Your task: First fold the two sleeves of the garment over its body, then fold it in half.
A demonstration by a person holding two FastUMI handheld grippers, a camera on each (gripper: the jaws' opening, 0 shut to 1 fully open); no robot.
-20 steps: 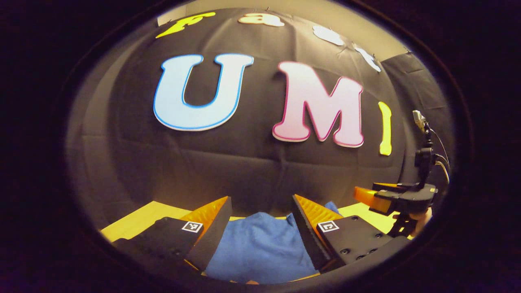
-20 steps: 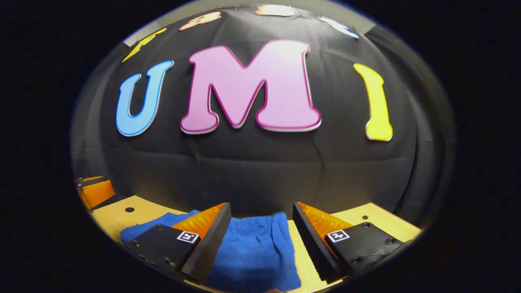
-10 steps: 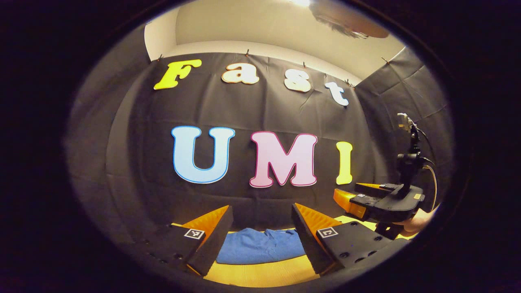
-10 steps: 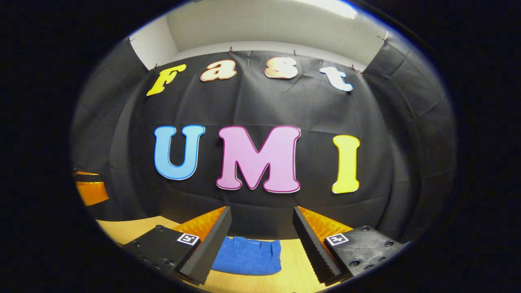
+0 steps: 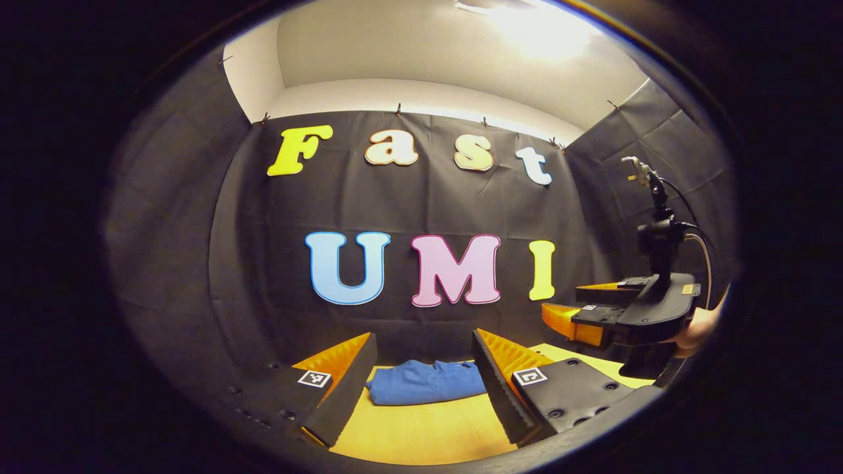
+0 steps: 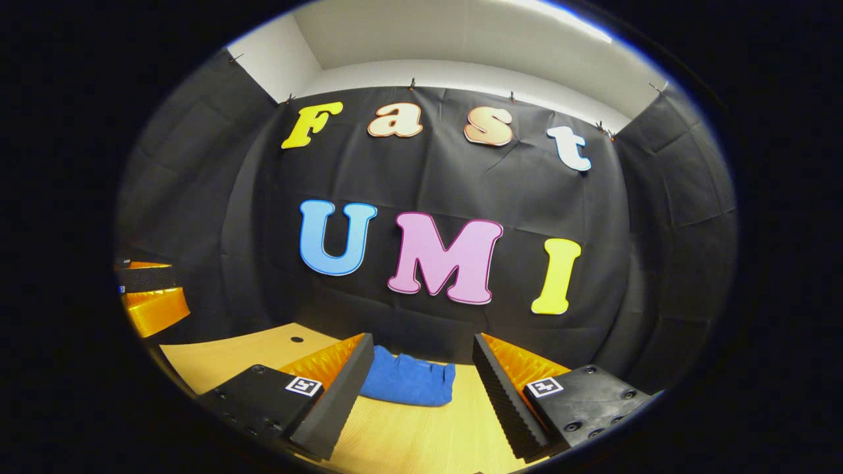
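Both grippers have been drawn back and raised from the folded blue knitted garment (image 5: 426, 382), left farther off on the wooden table (image 6: 408, 434).

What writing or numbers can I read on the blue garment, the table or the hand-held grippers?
Blue garment: none.
Table: none.
Left hand-held gripper: no words; square black-and-white code markers, a pattern, not text.
Right hand-held gripper: the same kind of code markers, no words.
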